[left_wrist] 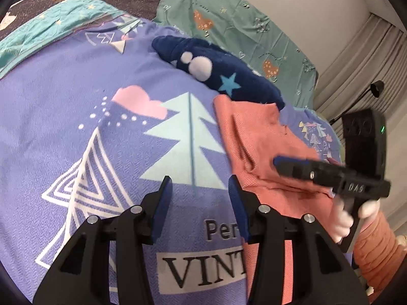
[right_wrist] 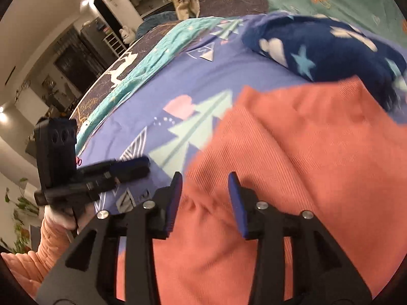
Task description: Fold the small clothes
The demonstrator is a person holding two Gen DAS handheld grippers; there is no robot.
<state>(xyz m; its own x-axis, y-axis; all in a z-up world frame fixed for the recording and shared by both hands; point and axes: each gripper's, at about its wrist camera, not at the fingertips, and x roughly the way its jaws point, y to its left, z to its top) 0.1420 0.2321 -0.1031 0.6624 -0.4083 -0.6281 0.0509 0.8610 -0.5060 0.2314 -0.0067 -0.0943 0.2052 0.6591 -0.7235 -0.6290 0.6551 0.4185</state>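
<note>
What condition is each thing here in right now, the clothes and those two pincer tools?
Pink garment: spread on the purple bedspread, creased, unfolded.
Navy starry garment: bunched beyond the pink one.
Left gripper: open, empty, over the bedspread.
Right gripper: open, empty, over the pink garment.

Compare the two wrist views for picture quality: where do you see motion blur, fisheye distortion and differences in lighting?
Left wrist view: purple tree-print bedspread sharp and evenly lit; right gripper smeared by motion; dark vignette in the corners. Right wrist view: softer overall, coral garment and navy star fleece blurred; left gripper streaked; bright lamp glare at upper left; bed edge bowed by the lens.
</note>
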